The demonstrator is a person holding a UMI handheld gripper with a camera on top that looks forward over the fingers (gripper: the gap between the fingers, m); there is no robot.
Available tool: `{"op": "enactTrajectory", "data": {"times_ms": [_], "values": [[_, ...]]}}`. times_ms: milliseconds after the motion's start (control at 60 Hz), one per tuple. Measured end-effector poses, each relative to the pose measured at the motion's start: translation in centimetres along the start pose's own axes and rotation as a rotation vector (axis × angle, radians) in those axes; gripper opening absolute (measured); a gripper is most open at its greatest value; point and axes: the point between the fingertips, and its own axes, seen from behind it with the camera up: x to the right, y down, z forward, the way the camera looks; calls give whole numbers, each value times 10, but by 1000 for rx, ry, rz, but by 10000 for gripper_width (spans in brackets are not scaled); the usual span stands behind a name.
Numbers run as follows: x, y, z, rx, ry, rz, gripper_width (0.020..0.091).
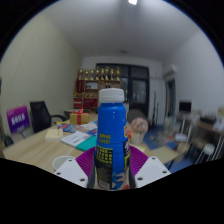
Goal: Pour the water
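Gripper view: the gripper [112, 170] clamps an upright blue bottle [112, 140] above a cluttered table [40, 148]; steady tilting over a receiving vessel, unseen, seems key.

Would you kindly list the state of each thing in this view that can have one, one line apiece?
Blue bottle: upright, white cap on, held between the fingers.
White cap: closed on the bottle's neck.
Gripper: shut on the bottle, a finger at either side.
Black chair: unoccupied, beside the table.
Table: bearing papers and boxes.
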Motion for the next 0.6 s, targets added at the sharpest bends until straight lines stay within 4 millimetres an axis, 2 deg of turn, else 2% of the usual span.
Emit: {"op": "enactTrajectory", "data": {"times_ms": [17, 33, 50, 100, 117, 133, 150, 250, 300, 483, 600], "values": [[1, 6, 0, -14, -5, 41, 471], [5, 34, -5, 5, 2, 94, 468], [11, 27, -5, -30, -6, 102, 469], [17, 35, 1, -54, 0, 127, 470], [17, 40, 2, -63, 3, 126, 469], [12, 59, 13, -59, 9, 127, 470], [22, 56, 8, -70, 8, 127, 470], [23, 68, 17, -76, 21, 111, 475], [30, 69, 17, -72, 24, 85, 471], [24, 68, 13, -75, 13, 5, 477], [28, 69, 12, -78, 20, 28, 592]]}}
